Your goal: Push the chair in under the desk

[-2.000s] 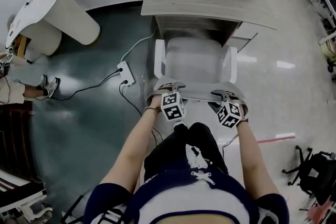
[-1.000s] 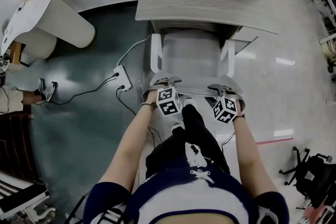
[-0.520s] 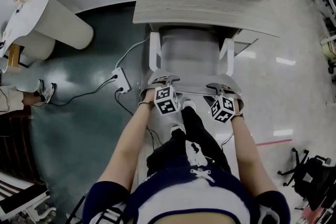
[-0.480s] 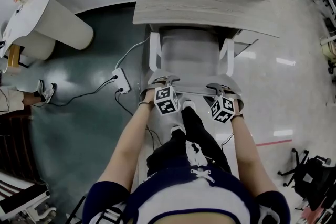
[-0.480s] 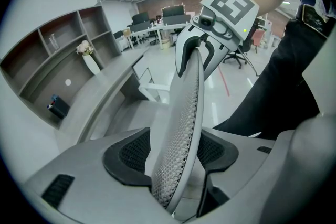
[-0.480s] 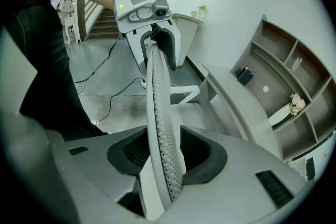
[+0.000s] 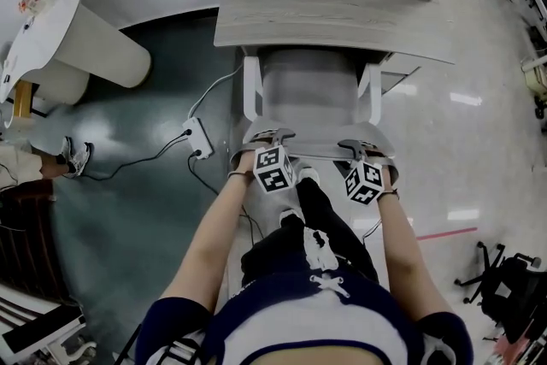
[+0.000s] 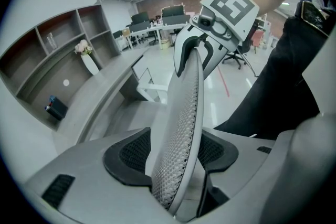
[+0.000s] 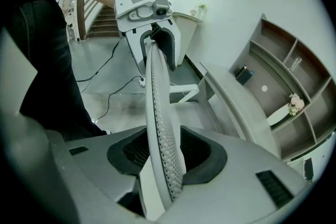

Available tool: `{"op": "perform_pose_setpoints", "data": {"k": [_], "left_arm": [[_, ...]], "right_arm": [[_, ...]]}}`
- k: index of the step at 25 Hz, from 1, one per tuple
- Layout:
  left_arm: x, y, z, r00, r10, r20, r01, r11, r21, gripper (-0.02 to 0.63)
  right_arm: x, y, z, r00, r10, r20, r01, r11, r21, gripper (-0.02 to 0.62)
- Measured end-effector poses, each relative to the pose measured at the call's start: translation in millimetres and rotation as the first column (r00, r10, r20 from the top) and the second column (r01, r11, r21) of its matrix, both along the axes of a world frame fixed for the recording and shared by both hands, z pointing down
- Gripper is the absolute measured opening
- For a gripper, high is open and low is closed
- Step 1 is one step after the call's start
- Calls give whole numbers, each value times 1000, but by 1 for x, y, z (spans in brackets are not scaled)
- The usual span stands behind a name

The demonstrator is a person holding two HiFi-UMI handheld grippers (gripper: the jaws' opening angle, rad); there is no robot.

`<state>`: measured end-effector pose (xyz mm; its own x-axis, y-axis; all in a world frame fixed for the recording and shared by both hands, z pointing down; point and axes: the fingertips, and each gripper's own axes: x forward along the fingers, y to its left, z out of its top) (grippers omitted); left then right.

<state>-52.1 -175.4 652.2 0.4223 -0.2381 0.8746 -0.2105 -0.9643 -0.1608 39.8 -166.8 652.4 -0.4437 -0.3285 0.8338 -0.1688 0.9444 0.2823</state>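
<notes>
A: Where's the chair [image 7: 309,90] rel. to the desk [image 7: 333,13]?
B: Seat front is under the desk edge. Armrests [image 7: 250,90] and back are out on the near side. Approx. halfway in, I'd say.
A: Grippers?
B: Left gripper [image 7: 272,135] and right gripper [image 7: 366,147] each clamp the top rim of the mesh backrest [image 8: 178,128]. Pads are closed on both its faces, w/ the jaws apart only by its thickness.
A: Why there?
B: One each side of centre, so the push prob. goes straight at the desk w/o swivelling the chair. Risk: armrests fouling the desk's sides.
</notes>
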Motion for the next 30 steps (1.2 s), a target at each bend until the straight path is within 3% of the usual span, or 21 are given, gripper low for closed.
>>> {"op": "perform_pose_setpoints", "data": {"k": [17,30], "left_arm": [[-4,3,5,999,17,32,-18,1000,13,256],[0,-17,5,999,16,38,-17,1000,26,247]], "right_arm": [[-3,7,0,1000,23,-3,-23,999,35,146],[1,-16,0,1000,22,-8,-22,999,27,152]]}}
